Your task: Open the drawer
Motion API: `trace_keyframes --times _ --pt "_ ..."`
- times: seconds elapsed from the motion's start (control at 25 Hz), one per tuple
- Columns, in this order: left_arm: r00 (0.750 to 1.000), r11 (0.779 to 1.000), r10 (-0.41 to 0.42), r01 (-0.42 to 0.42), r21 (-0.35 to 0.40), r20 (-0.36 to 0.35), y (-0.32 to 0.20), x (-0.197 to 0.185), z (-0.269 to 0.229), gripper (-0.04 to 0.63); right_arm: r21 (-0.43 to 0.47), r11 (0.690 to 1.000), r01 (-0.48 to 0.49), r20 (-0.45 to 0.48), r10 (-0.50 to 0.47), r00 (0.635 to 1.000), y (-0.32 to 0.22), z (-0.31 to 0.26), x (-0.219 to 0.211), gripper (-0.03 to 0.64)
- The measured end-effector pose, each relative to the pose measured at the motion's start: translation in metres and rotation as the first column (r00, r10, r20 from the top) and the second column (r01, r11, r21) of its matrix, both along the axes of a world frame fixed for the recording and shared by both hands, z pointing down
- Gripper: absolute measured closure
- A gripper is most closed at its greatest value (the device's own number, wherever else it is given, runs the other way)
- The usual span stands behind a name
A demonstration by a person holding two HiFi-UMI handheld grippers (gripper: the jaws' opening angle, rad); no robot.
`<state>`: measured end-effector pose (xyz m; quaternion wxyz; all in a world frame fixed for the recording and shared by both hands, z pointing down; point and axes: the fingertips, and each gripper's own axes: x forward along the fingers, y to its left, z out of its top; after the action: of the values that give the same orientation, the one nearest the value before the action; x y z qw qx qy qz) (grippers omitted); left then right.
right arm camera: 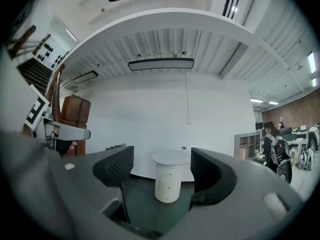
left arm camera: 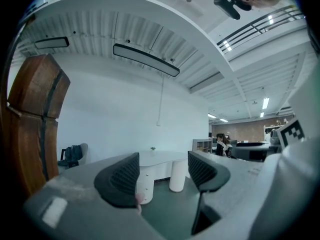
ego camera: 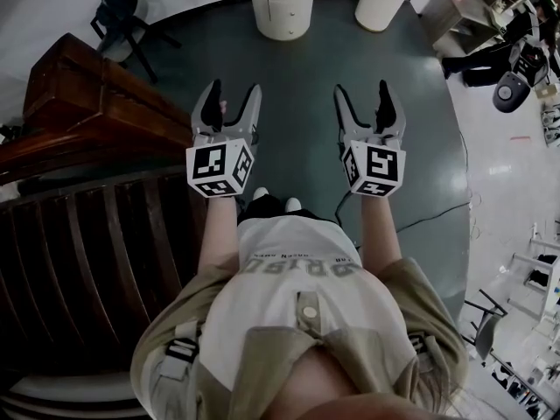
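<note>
Standing with a tall brown wooden cabinet [ego camera: 83, 103] off to the left, a person holds the left tongs [ego camera: 234, 90] and right tongs [ego camera: 361, 90] level, both spread wide and empty. The white cylindrical drawer unit [ego camera: 282, 7] stands well ahead, between their lines. Its small knobs may slip from the pads, and a hard tug could tip the unit.

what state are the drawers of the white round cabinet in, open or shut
Shut. The drawers sit flush with the round body of the cabinet, knobs in line, none pulled out.
</note>
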<state>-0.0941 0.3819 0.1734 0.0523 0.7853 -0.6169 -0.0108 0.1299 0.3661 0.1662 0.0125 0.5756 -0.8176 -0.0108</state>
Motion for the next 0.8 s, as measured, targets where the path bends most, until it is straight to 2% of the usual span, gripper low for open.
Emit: trace_keyframes --times 0.4,0.8 --pt "1.000 1.000 -0.014 0.014 -0.018 0.016 -0.035 -0.008 0.014 0.281 -0.018 1.000 -0.007 0.004 0.007 1.000 -0.037 0.014 0.001 0.270" --pt "1.000 0.999 0.015 -0.015 -0.049 -0.011 -0.117 -0.026 0.025 0.281 -0.043 0.999 -0.003 -0.014 0.003 1.000 -0.105 0.027 -0.022 0.270"
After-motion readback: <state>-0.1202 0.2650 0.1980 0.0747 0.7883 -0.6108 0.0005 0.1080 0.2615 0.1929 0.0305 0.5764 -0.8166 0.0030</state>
